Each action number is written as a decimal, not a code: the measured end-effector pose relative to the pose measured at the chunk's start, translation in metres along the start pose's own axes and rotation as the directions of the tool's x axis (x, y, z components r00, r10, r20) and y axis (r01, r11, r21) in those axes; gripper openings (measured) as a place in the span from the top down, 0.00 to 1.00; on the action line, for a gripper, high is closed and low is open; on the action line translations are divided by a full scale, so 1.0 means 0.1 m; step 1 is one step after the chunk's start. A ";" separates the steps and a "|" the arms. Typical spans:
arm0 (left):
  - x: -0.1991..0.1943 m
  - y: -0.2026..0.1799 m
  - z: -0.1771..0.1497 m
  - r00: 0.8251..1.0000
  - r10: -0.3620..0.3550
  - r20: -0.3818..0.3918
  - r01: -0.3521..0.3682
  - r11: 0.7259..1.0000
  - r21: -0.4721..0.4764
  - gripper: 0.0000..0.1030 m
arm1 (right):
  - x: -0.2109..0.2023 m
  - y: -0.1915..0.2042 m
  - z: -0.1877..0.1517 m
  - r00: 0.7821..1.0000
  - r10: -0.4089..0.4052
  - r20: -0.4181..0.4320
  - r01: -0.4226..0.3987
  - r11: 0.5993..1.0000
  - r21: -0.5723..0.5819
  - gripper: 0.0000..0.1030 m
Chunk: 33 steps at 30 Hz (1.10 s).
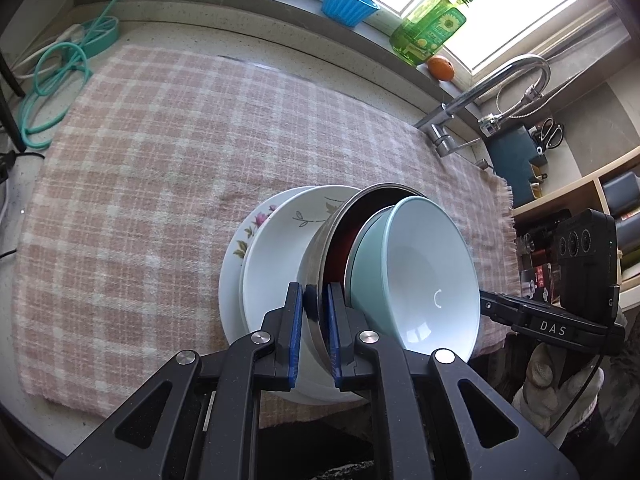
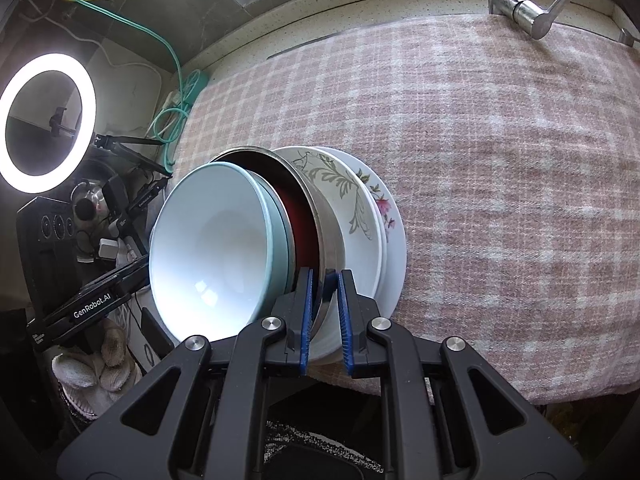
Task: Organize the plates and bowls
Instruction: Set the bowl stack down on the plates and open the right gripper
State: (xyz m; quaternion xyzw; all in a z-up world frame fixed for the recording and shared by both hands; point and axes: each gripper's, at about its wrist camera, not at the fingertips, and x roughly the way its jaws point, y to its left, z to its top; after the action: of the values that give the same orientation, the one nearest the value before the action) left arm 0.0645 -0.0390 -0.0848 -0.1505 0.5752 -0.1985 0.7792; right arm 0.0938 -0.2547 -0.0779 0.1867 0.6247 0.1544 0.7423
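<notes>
A stack of dishes sits on the pink checked cloth [image 1: 160, 152]: a floral plate [image 1: 248, 232] at the bottom, a white leaf-patterned plate [image 1: 276, 264] on it, then a steel bowl with a red inside [image 1: 320, 248] that holds two nested teal bowls [image 1: 424, 264]. My left gripper [image 1: 316, 300] is shut on the steel bowl's rim. My right gripper [image 2: 324, 284] is shut on the same steel bowl [image 2: 328, 224] at its opposite rim. The bowls are tilted up above the plates. In the right wrist view the teal bowls [image 2: 216, 240] lie left of the plates [image 2: 360, 216].
A tap [image 1: 480, 96] stands at the cloth's far right edge and also shows in the right wrist view [image 2: 520, 4]. A blue cup [image 1: 348, 2], a green bottle [image 1: 432, 24] and an orange [image 1: 440, 68] sit on the window sill. Teal hose [image 1: 56, 76] coils at far left.
</notes>
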 end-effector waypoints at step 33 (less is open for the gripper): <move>-0.11 0.00 -0.01 0.996 0.071 0.051 -0.072 0.997 0.022 0.89 | -0.05 0.11 0.03 0.999 -0.019 0.036 0.021 0.998 -0.065 0.87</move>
State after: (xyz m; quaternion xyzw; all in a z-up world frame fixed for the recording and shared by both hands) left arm 0.0611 -0.0343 -0.0758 -0.1253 0.5579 -0.1737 0.8018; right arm 0.0959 -0.2469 -0.0682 0.1588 0.6081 0.1642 0.7603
